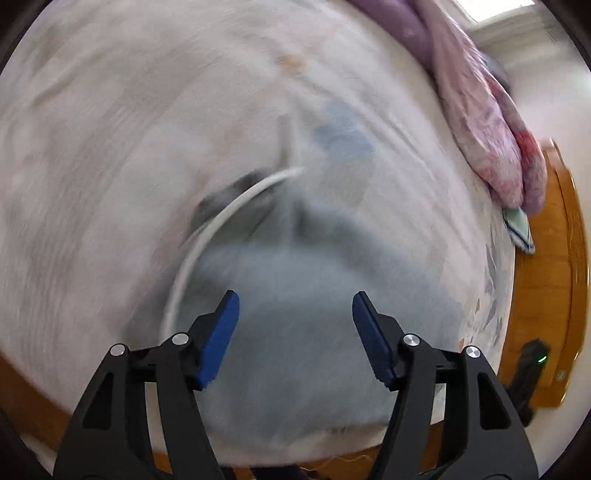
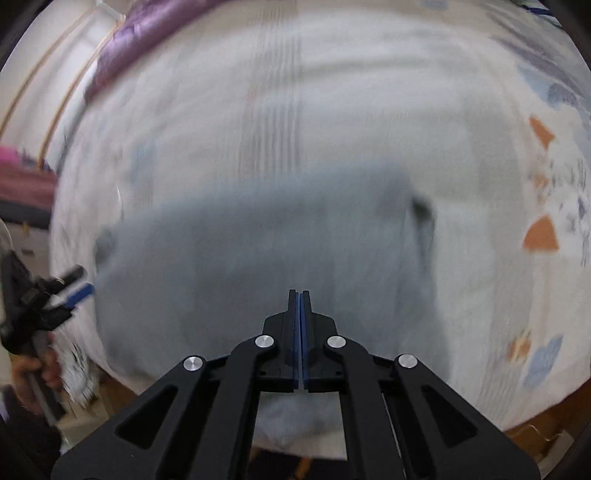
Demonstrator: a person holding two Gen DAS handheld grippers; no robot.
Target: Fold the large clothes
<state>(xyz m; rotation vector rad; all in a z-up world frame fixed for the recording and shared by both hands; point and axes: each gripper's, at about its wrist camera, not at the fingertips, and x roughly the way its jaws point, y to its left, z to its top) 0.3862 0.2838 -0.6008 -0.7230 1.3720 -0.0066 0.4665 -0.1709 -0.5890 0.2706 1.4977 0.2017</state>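
A light grey-blue garment (image 1: 314,295) lies spread on a white patterned bed sheet (image 1: 110,147); both views are blurred by motion. My left gripper (image 1: 295,314) is open, its blue pads apart above the garment, with nothing between them. In the right wrist view the same garment (image 2: 258,258) fills the middle. My right gripper (image 2: 299,295) has its blue pads pressed together just over the garment's near part; I cannot tell whether cloth is pinched between them. The left gripper (image 2: 79,284) shows at the garment's left edge, held by a hand.
A white cable (image 1: 221,218) curves across the sheet beside the garment. A pile of pink and purple bedding (image 1: 491,122) lies at the bed's far right. A wooden bed frame (image 1: 546,277) runs along the right edge. Purple fabric (image 2: 147,33) lies at the bed's far left.
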